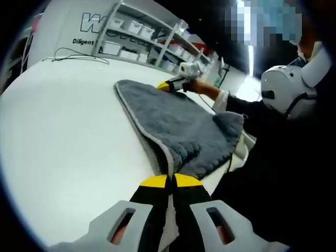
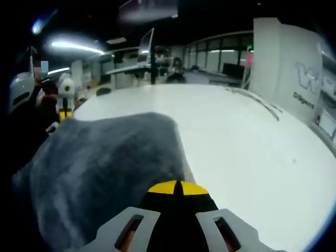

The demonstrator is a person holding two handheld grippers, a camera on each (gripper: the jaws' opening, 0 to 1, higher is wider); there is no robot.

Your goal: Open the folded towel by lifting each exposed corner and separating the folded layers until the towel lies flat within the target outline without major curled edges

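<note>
Unfolding step: left gripper [image 1: 171, 181] and right gripper [image 2: 177, 187] each clamp a corner of grey towel [image 1: 173, 123] on white table [image 1: 63, 136]; next, draw corners apart.

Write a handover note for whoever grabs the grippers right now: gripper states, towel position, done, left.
Left gripper: shut on the grey towel at its near corner.
Right gripper: shut on the towel's opposite corner.
Towel: stretched between the two grippers over the white table, one corner hanging off the table edge toward the person.
Done: both corners gripped, towel largely spread.
Left: check for remaining folded layers, lay it flat, smooth curled edges. No target outline is discernible from here.
</note>
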